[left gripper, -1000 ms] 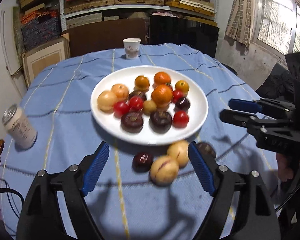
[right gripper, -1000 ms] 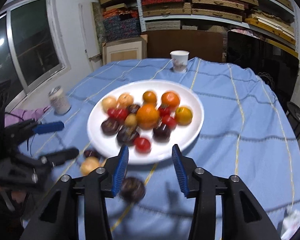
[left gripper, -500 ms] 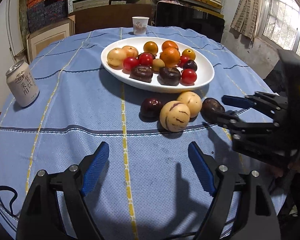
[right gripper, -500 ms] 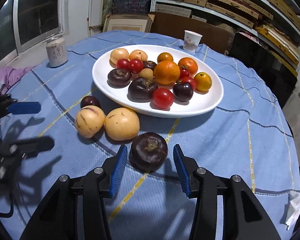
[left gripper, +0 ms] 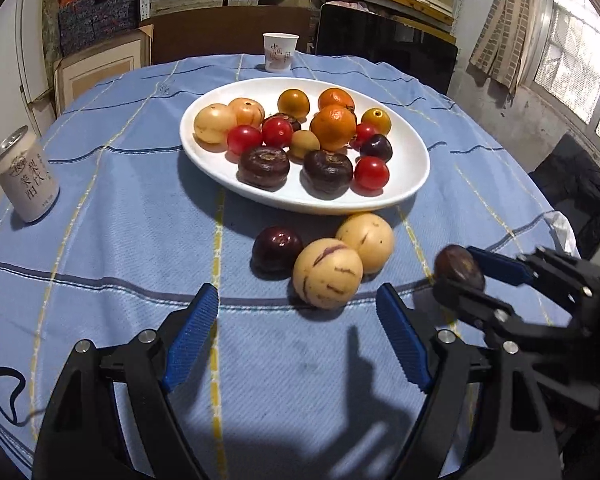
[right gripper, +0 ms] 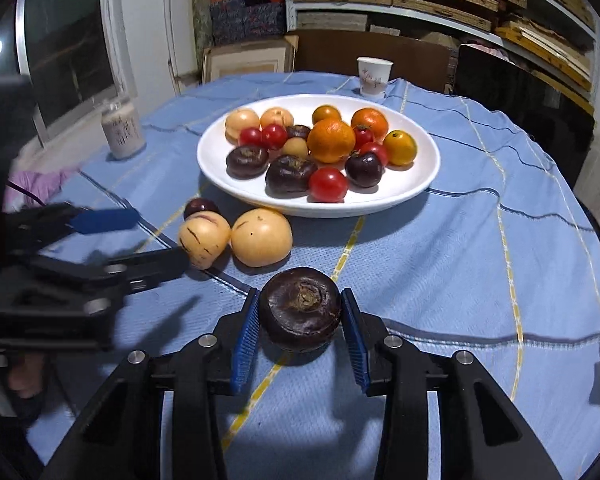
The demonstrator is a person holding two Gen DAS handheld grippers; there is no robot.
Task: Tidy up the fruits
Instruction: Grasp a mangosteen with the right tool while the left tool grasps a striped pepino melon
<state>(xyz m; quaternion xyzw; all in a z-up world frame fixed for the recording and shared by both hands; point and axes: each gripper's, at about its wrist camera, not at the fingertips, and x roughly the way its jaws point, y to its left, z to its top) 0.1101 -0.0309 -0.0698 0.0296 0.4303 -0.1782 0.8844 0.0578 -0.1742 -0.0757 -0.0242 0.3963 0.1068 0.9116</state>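
A white plate (left gripper: 408, 160) (right gripper: 416, 172) holds several oranges, tomatoes, yellow and dark fruits. Before it on the blue cloth lie a dark red plum (left gripper: 277, 249), a striped yellow fruit (left gripper: 327, 274) (right gripper: 204, 238) and a plain yellow fruit (left gripper: 366, 242) (right gripper: 262, 236). A dark purple fruit (right gripper: 300, 312) (left gripper: 459, 267) rests on the cloth between my right gripper's blue pads. My right gripper (right gripper: 300, 316) (left gripper: 456, 270) is closing, and its pads touch both sides of the fruit. My left gripper (left gripper: 298, 332) (right gripper: 160, 236) stands open and holds nothing, just short of the striped fruit.
A drink can (left gripper: 26, 178) (right gripper: 122, 132) stands at the left of the table. A paper cup (left gripper: 280, 52) (right gripper: 374, 76) stands behind the plate. A crumpled tissue (left gripper: 562, 228) lies at the right edge. Shelves and boxes fill the back wall.
My right gripper has moved forward around the dark purple fruit and its jaws have narrowed onto it. My left gripper has sunk lower and closer to the loose fruits, still open.
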